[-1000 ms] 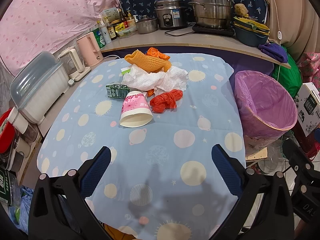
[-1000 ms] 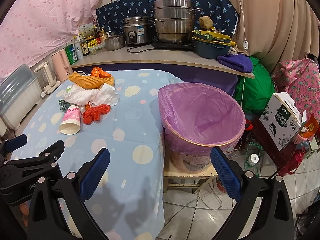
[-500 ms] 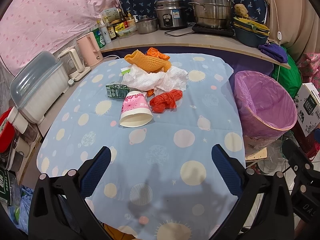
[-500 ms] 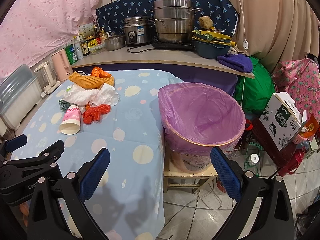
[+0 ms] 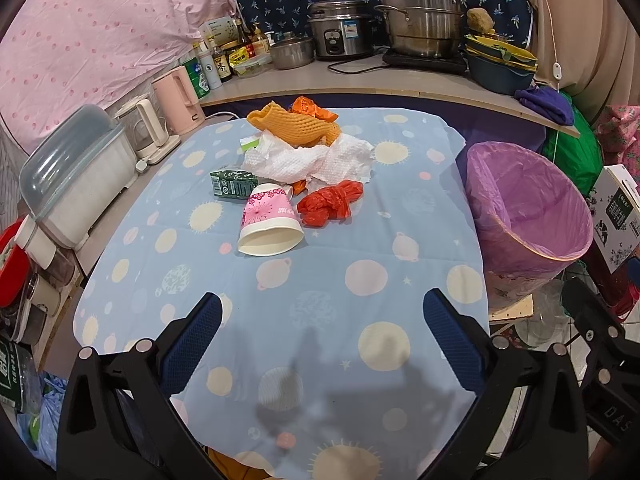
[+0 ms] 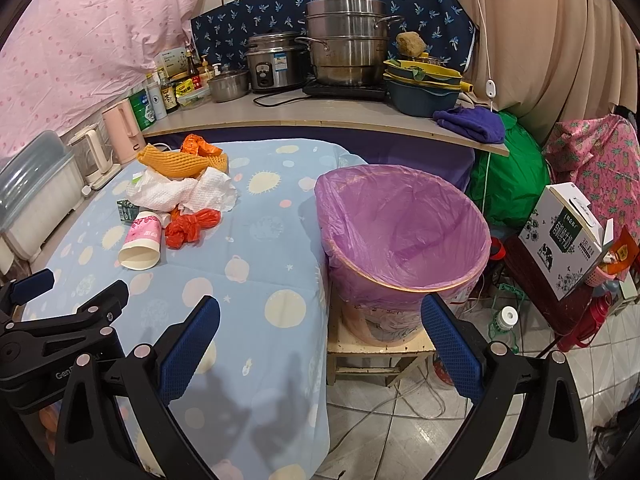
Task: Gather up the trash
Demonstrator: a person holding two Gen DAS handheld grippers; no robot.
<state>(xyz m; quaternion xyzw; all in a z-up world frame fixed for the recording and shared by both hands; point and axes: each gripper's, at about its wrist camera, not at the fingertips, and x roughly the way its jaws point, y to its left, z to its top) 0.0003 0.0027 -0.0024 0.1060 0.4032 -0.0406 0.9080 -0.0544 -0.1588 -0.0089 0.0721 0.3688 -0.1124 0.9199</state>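
steamer pot [image 6: 346, 38] | rice cooker [image 6: 272, 62] | pink kettle [image 5: 176, 98] | purple towel [image 6: 470, 124]

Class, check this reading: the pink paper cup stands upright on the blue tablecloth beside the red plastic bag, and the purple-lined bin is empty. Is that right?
One detail is wrong. The pink paper cup lies on its side, open mouth toward the camera, as the left wrist view shows. It is beside the red plastic bag on the tablecloth, and the purple-lined bin is empty.

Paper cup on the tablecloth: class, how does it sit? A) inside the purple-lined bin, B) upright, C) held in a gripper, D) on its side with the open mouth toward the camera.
D: the pink paper cup lies tipped over beside the red plastic bag, its white rim facing the camera.
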